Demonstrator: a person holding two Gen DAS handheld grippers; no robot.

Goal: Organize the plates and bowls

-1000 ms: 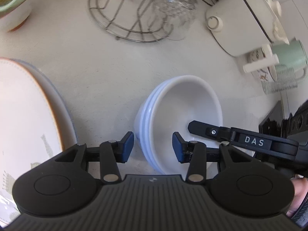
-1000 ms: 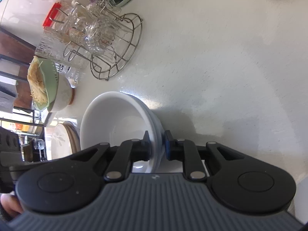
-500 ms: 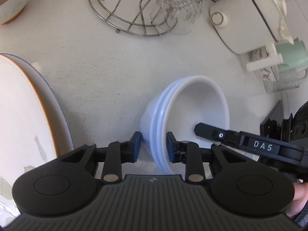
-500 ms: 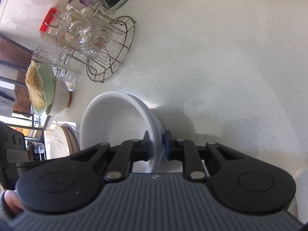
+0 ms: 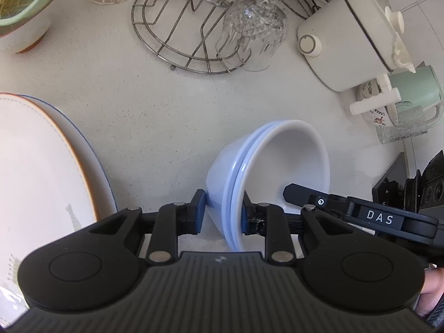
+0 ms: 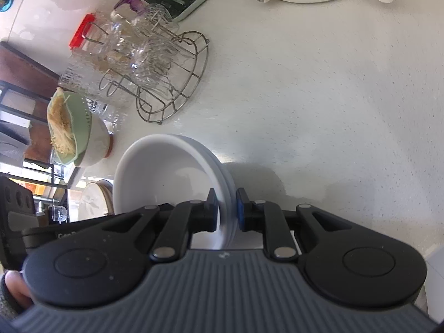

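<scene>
On the pale speckled worktop (image 5: 155, 116), near the middle: a stack of white bowls (image 5: 280, 166), nested and tipped on edge, mouth turned to the right in the left wrist view. Gripped from both sides. Left claw (image 5: 223, 211) just closed in on the stack's near rim, blue pads pressing either side, one pad outside the wall, one inside the bowl. Right claw (image 6: 226, 211) clamped narrow on the opposite rim (image 6: 226, 194), one finger inside, one outside; seen from the left wrist view as a black finger reaching into the bowl from the right.

Open room: a broad bare stretch of worktop (image 6: 333, 97) to the right of the stack in the right wrist view. Tighter elsewhere. To the left in the left wrist view, two stacked plates (image 5: 41, 180), the top one rimmed in orange, the lower one edged in blue, near the bowls but apart. Farther off, a round wire rack (image 5: 183, 41) with cut-glass tumblers (image 5: 252, 30) hung upside down. Far right, a white lidded pot (image 5: 352, 36) and a pale green mug (image 5: 413, 91).

Containers: far left, a green strainer (image 6: 80, 127) set in a white bowl, filled with pale shredded strands (image 6: 61, 122). Inside of the top bowl empty and clean.
</scene>
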